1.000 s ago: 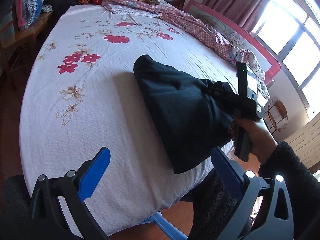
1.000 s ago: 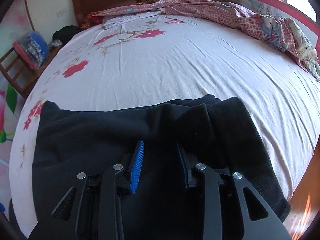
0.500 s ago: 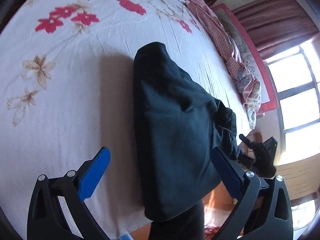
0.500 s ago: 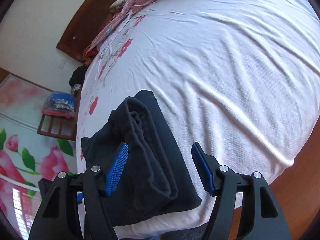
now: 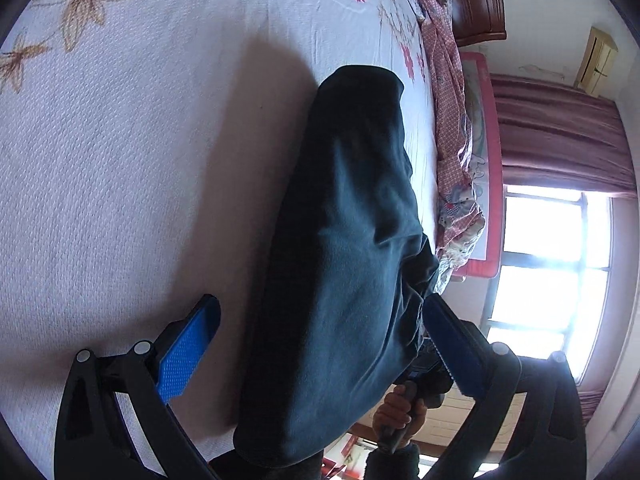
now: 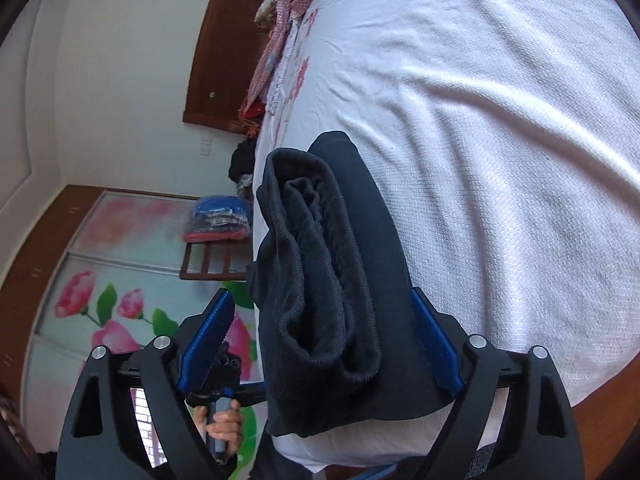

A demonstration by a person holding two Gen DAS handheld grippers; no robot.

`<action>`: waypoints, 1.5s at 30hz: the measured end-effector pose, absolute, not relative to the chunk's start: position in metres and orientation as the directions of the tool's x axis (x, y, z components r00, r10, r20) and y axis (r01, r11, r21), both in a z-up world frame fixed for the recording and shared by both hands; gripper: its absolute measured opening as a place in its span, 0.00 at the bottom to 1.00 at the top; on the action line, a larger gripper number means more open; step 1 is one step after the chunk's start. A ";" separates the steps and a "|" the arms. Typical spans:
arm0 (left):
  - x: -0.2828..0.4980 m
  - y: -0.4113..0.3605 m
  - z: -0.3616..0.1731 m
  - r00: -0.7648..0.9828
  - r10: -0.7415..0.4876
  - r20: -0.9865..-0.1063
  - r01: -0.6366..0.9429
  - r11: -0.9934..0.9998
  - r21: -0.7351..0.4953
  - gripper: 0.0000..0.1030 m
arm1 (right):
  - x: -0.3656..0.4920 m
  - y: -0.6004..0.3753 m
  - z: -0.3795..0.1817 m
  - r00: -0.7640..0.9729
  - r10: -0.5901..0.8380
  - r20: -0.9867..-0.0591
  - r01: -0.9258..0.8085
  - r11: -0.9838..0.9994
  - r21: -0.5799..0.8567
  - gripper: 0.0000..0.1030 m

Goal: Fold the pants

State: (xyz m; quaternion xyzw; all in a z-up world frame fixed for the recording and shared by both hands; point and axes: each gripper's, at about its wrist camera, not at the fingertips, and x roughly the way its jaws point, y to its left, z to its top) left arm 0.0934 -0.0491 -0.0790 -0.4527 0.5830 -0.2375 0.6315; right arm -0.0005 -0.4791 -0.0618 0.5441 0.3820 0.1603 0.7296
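Both grippers, left gripper (image 5: pixel 320 344) and right gripper (image 6: pixel 322 336), have black frames, silver screws and ribbed blue pads; a dark fuzzy sleeve (image 5: pixel 394 460) shows at six o'clock.

My left wrist camera sits low and close over the bed (image 5: pixel 120 160), rolled on its side, looking along my left gripper (image 5: pixel 320 344) at the folded pants (image 5: pixel 344 240) from one end, toward the window (image 5: pixel 552 264). My right wrist camera, rolled the other way, looks along my right gripper (image 6: pixel 324 336) at the same pants (image 6: pixel 340 280) from the opposite end, toward the flowered wardrobe (image 6: pixel 100 280). Both views share the pants and bed (image 6: pixel 500 140), and each catches the other hand (image 5: pixel 400 412) (image 6: pixel 224 428) beyond the bundle.
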 end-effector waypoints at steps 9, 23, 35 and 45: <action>0.100 -0.082 -0.085 0.159 -0.896 -0.415 -0.212 0.379 -0.901 0.91 | 0.007 -0.456 -0.051 0.582 0.586 -0.564 0.185 0.580 0.793 0.44; 0.099 -0.086 -0.072 0.187 -0.931 -0.312 -0.156 0.286 -0.945 0.12 | 0.037 -0.422 0.034 0.557 0.479 -0.679 0.170 0.734 0.657 0.37; 0.169 -0.027 0.015 0.302 -0.924 -0.234 0.019 0.251 -0.968 0.12 | 0.133 -0.368 0.105 0.583 0.526 -0.619 -0.017 0.770 0.638 0.37; 0.219 0.080 -0.025 0.343 -0.704 -0.622 -0.121 0.623 -0.773 0.69 | 0.195 -0.324 -0.025 0.466 0.483 -0.741 0.252 0.731 0.634 0.56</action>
